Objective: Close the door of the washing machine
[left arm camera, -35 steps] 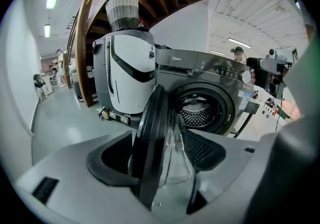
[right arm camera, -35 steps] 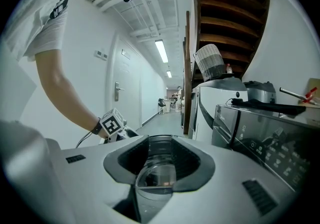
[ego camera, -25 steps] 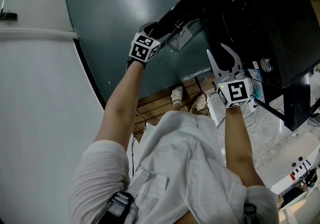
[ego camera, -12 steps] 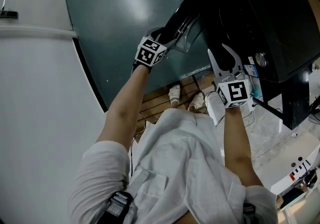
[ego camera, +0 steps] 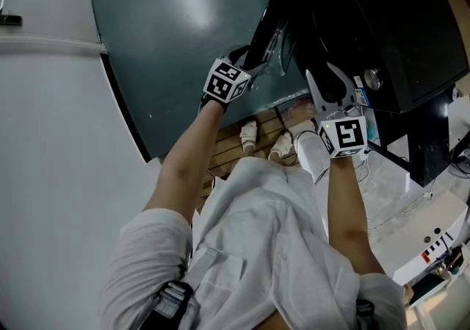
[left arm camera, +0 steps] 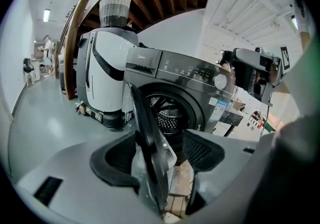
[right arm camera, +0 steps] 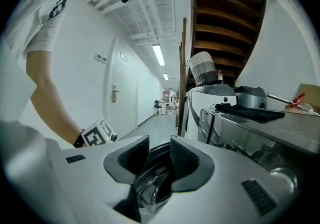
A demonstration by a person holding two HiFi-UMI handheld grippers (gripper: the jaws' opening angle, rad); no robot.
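Note:
The dark grey washing machine (left arm camera: 180, 68) stands with its round opening (left arm camera: 167, 113) uncovered. Its door (ego camera: 270, 31), a black rim around a clear glass bowl, is swung partway toward the front. In the left gripper view the door (left arm camera: 147, 138) shows edge-on between the jaws of my left gripper (left arm camera: 159, 150), which are wide apart; floor shows between the rim and the right pad. In the head view my left gripper (ego camera: 242, 60) is at the door's outer edge. My right gripper (ego camera: 327, 79) hangs open just in front of the machine (ego camera: 396, 27), holding nothing; the door glass (right arm camera: 152, 185) lies beyond its jaws.
A white appliance (left arm camera: 107, 68) with a woven basket (left arm camera: 115, 8) on top stands left of the washer. My shoes (ego camera: 250, 134) rest on wooden boards below. A white wall (ego camera: 51, 137) runs along the left, and cables lie on the floor at lower right.
My left gripper has moved right and slightly down with the door, which has swung closer to the machine's front. The right gripper has stayed nearly still.

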